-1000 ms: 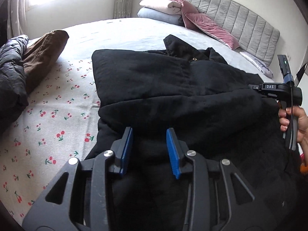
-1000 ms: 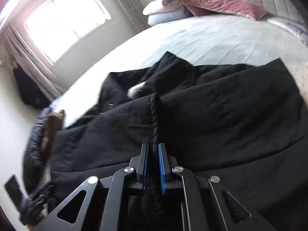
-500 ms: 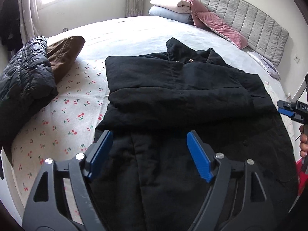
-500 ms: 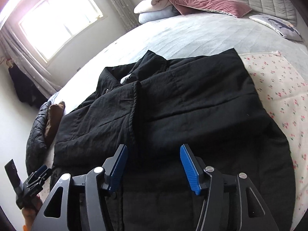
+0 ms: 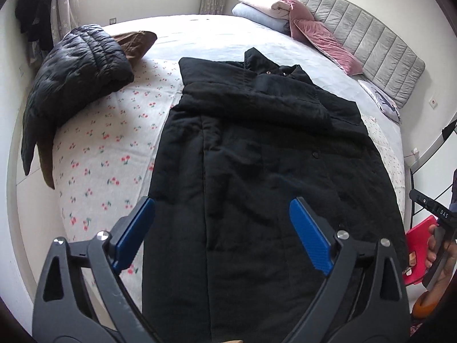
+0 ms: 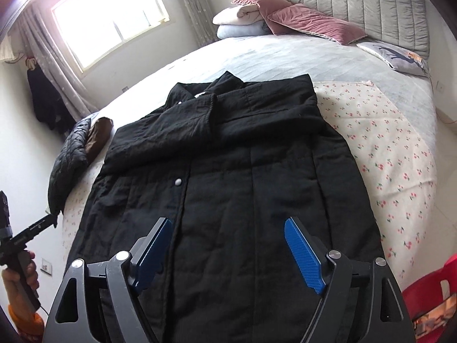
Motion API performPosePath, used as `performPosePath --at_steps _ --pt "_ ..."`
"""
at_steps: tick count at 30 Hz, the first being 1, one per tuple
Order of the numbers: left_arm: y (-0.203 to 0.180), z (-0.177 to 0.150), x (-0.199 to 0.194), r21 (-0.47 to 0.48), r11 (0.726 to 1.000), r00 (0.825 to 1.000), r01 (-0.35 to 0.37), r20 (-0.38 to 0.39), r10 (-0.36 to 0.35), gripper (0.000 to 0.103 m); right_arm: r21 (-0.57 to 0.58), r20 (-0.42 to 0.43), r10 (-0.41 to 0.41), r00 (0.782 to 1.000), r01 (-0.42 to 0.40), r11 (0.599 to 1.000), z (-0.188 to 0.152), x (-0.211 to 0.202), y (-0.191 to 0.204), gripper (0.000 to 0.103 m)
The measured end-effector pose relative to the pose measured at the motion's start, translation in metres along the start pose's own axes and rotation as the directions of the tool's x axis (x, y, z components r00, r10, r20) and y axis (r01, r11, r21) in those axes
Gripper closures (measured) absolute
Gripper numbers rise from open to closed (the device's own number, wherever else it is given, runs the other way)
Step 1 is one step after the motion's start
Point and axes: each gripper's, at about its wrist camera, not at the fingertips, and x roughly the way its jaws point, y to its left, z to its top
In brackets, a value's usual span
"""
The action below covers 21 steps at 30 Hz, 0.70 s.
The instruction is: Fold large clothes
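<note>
black coat (image 5: 257, 171) hem behind fingers (image 5: 310, 233)

Pink pillows (image 6: 311, 23) by grey headboard (image 6: 357, 3), puffer jkt (image 5: 77, 65) at bed (image 5: 200, 34) edge.

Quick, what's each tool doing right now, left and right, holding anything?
Left tool: open, jaws just spread wide, holding nothing, above the black coat.
Right tool: open, jaws just opened, holding nothing, above the same coat.
</note>
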Motion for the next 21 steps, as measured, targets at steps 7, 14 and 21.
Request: performPosePath --at_steps 7,14,21 --pt "0.01 -0.051 -0.016 -0.036 0.996 0.996 -0.076 -0.042 0.075 0.008 0.028 -0.015 -0.002 1.0 0.002 1.0 -0.062 -0.023 -0.032 0.02" --pt "0.028 -0.078 -0.019 -0.037 0.997 0.993 -0.073 -0.09 0.07 0.008 0.06 -0.048 0.009 0.999 -0.006 0.998 -0.099 -0.032 -0.077 0.02" --pt "0.042 -0.093 -0.007 -0.058 0.997 0.984 0.052 -0.168 -0.061 0.008 0.217 -0.028 -0.001 1.0 0.007 0.976 -0.116 -0.047 -0.139 0.02"
